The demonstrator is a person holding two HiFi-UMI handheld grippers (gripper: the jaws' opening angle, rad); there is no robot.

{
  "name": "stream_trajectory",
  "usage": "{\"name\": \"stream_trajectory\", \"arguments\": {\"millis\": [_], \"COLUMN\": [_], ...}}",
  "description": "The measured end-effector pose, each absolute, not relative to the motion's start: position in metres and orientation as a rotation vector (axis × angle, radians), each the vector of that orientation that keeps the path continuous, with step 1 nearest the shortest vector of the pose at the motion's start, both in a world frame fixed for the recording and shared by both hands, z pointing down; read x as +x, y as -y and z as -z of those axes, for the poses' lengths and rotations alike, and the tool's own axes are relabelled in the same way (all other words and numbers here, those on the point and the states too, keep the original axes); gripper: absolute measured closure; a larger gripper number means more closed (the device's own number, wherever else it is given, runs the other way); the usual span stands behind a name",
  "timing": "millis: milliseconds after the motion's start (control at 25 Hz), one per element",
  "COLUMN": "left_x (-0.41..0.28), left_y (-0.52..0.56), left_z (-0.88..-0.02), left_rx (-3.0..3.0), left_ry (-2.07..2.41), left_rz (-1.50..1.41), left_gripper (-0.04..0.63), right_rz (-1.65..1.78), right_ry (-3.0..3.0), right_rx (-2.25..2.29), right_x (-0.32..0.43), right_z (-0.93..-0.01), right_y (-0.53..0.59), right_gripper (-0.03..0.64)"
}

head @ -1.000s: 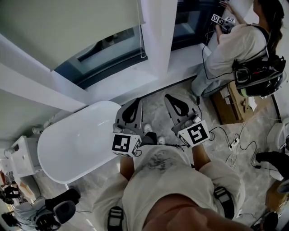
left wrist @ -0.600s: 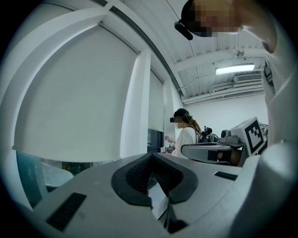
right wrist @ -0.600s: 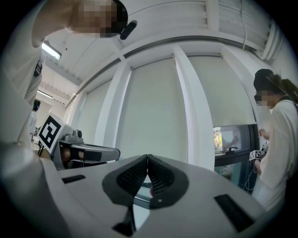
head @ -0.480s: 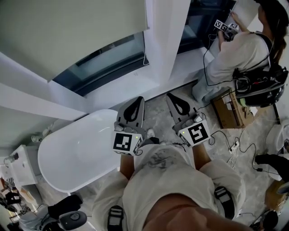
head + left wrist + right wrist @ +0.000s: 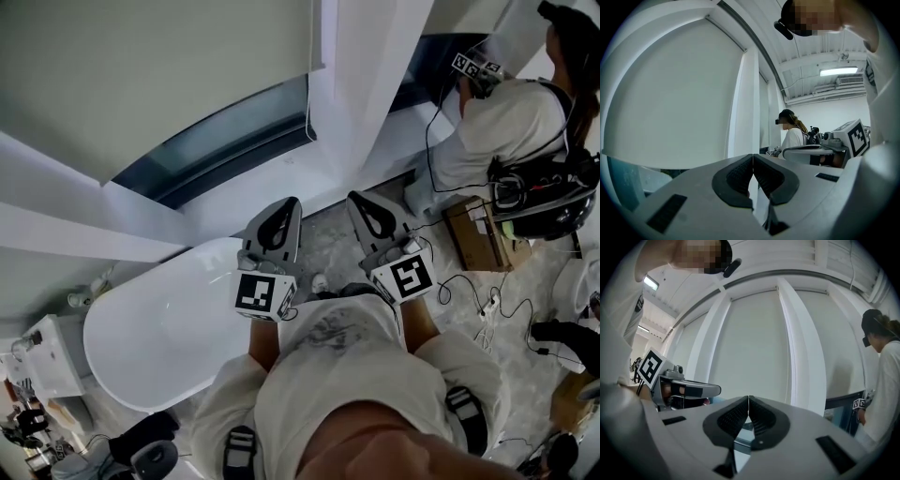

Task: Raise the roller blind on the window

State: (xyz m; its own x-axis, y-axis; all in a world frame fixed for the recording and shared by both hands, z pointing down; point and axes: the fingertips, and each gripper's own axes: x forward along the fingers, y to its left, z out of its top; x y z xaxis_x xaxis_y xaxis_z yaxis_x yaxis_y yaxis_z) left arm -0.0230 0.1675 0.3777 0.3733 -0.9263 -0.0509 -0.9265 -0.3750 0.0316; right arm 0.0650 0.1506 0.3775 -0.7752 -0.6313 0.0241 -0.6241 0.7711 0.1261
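The pale roller blind [image 5: 141,66] covers most of the window at the head view's top left, with a strip of dark glass [image 5: 225,136] bare beneath it. Its thin cord loop [image 5: 308,98] hangs at the blind's right edge, beside a white pillar [image 5: 370,84]. My left gripper [image 5: 282,208] and right gripper [image 5: 364,201] are held level side by side, pointing at the window sill, short of the cord. Both are shut with nothing between the jaws. The left gripper view shows its jaws [image 5: 753,157] meeting before the blind [image 5: 679,103]. In the right gripper view its jaws [image 5: 748,398] touch too.
A white bathtub [image 5: 159,319] lies at my lower left, close to the left gripper. Another person [image 5: 497,103] stands at the neighbouring window on the right. A cardboard box [image 5: 473,234] and cables [image 5: 487,300] lie on the floor there.
Both grippers have moved together toward the window and pillar. The sill and cord now sit nearer to them, and the bathtub has slid down in the view.
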Motion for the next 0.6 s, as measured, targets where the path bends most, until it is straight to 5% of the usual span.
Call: {"name": "stream_trajectory", "arguments": {"millis": [600], "left_x": [-0.028], "left_y": [-0.094], "left_z": [-0.383], "left_rx": [-2.633], "left_ry": [-1.740], "left_rz": [-0.086], "left_gripper": [0.588], "right_rz": [0.154], "right_ry": [2.878], "right_rx": [1.040], "right_x": [0.056], "right_z": [-0.383], "right_y": [-0.078], "right_gripper": [0.555]}}
